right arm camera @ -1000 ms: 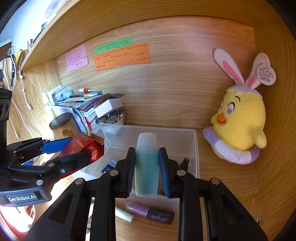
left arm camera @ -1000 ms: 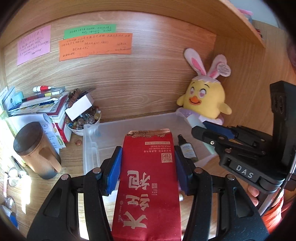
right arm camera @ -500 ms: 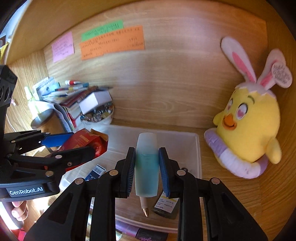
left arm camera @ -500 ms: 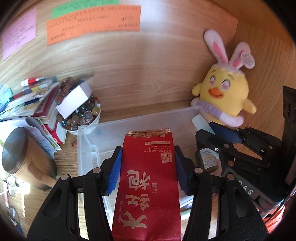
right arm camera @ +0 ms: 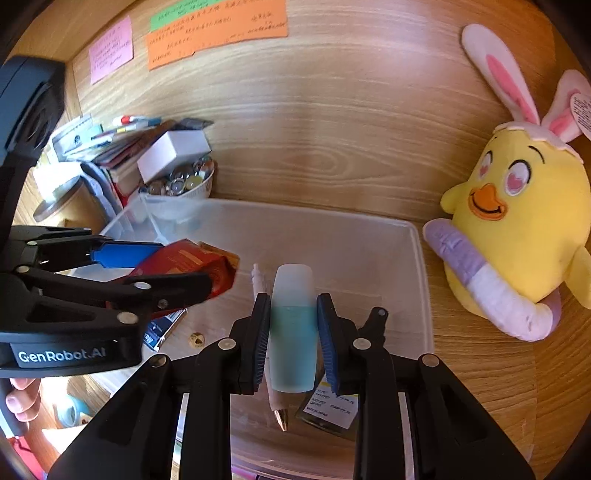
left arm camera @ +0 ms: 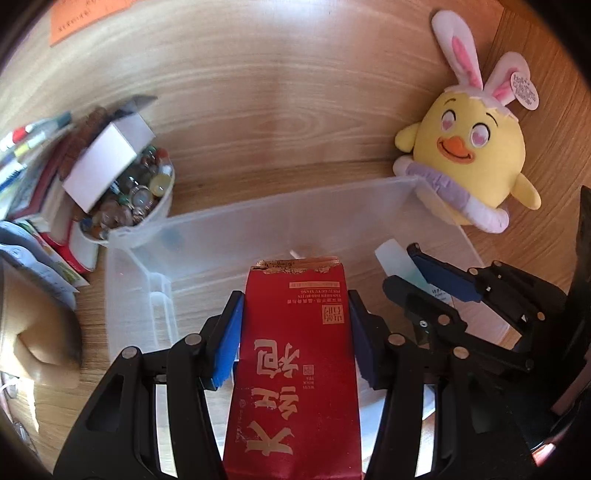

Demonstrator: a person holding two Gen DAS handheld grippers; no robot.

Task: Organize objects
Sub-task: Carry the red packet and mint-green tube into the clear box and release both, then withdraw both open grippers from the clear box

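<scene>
A clear plastic bin (left arm camera: 258, 218) (right arm camera: 421, 258) stands on the wooden desk against the back wall. My left gripper (left arm camera: 295, 306) (right arm camera: 147, 266) is shut on a red tea packet (left arm camera: 295, 362) (right arm camera: 192, 262) and holds it over the bin's left half. My right gripper (right arm camera: 292, 314) (left arm camera: 424, 273) is shut on a frosted bottle of blue-green liquid (right arm camera: 292, 328) (left arm camera: 397, 260), held over the bin's right half. On the bin's floor lie a pen (right arm camera: 269, 376), a small dark bottle with a white label (right arm camera: 332, 406) and a blue-and-white packet (right arm camera: 162, 328).
A yellow chick plush with rabbit ears (left arm camera: 469, 162) (right arm camera: 517, 229) sits right of the bin. A bowl of glass beads with a white box on top (left arm camera: 125, 192) (right arm camera: 181, 177), stacked books and a wooden-lidded jar (right arm camera: 62, 199) crowd the left. Paper notes (right arm camera: 218, 33) hang on the wall.
Both grippers have come forward and down over the bin with their loads, tilting downward. The bin and plush loom larger, and the bin's floor with the pen and small bottle has come into view.
</scene>
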